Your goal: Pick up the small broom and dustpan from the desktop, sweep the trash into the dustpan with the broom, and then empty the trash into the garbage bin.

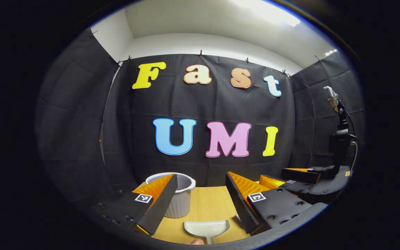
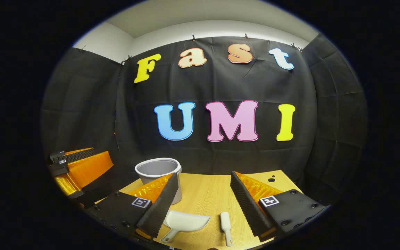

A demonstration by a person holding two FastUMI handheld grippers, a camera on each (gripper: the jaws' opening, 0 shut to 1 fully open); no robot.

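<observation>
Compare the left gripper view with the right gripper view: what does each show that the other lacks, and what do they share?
Left gripper view alone: the right gripper off to the side, with a black camera mount above it.

Right gripper view alone: the small white broom lying on the desktop, and the left gripper off to the side.

Both: the white dustpan on the wooden desktop, the white garbage bin standing behind it, and open fingers holding nothing.

Left gripper (image 1: 200, 205) above the wooden tabletop (image 1: 208, 205), fingers (image 1: 158, 205) spread, holding nothing. White dustpan (image 1: 207, 228) lies near, between them. Grey garbage bin (image 1: 179, 198) stands farther back, left. Right gripper (image 1: 300, 180) hovers at right, apart.
</observation>
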